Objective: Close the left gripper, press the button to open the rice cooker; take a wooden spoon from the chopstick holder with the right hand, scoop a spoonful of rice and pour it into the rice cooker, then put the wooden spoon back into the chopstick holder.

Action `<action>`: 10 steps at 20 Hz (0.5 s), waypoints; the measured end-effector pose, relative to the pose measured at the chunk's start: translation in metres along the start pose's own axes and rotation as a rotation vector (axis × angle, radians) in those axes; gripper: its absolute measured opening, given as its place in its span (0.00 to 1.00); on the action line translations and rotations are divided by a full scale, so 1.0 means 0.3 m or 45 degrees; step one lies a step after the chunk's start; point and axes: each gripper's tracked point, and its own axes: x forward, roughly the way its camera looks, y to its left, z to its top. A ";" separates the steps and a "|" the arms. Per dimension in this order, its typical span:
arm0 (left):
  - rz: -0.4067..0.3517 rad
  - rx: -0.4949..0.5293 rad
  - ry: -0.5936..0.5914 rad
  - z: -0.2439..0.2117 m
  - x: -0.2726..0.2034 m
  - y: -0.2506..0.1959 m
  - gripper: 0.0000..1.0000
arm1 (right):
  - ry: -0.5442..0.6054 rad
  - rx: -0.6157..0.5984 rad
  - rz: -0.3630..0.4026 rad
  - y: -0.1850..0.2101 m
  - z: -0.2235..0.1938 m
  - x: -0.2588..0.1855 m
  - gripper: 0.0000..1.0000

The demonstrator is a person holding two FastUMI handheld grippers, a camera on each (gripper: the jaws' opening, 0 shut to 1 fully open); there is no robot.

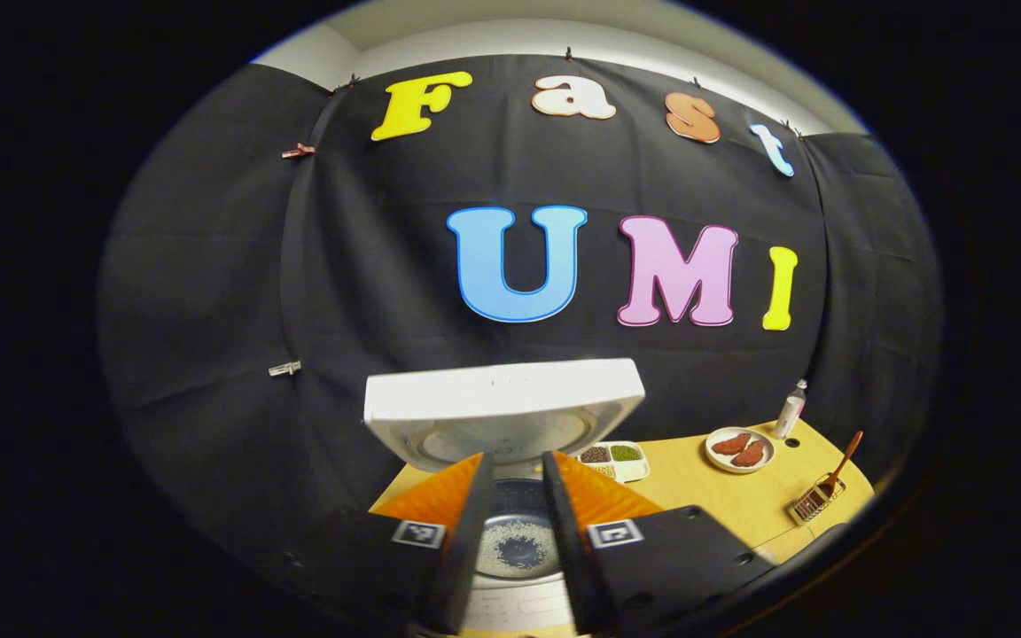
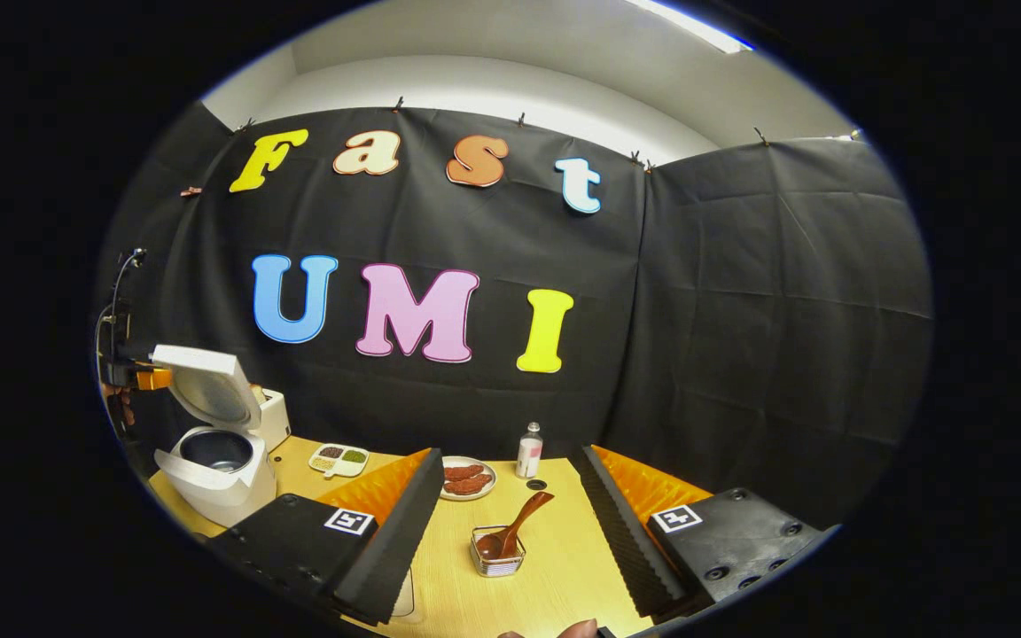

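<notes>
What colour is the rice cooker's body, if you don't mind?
White; the rice cooker shows best in the right gripper view.

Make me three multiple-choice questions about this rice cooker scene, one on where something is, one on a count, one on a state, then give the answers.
1. Where is the wooden spoon?
A. In the chopstick holder
B. In the rice cooker
C. On the plate

2. How many compartments of the divided dish show in the right gripper view?
A. Two
B. Four
C. Six

3. What is the state of the rice cooker's lid?
A. Shut
B. Taken off and lying on the table
C. Raised open

Answers: 1 A, its bowl sits in the holder with the handle leaning out; 2 B, four sections hold different grains; 3 C, the lid stands up behind the pot, and grains lie inside.
</notes>
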 end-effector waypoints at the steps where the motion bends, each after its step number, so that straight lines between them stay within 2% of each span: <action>1: -0.004 -0.002 -0.017 0.008 -0.017 -0.006 0.64 | 0.000 -0.002 0.004 0.003 -0.001 0.001 0.98; 3: 0.012 -0.003 -0.042 0.020 -0.059 -0.003 0.93 | 0.005 -0.005 0.020 0.004 -0.012 0.003 0.98; 10: 0.075 -0.143 -0.046 -0.006 -0.198 -0.063 0.95 | 0.094 0.018 0.094 -0.031 -0.111 0.059 0.98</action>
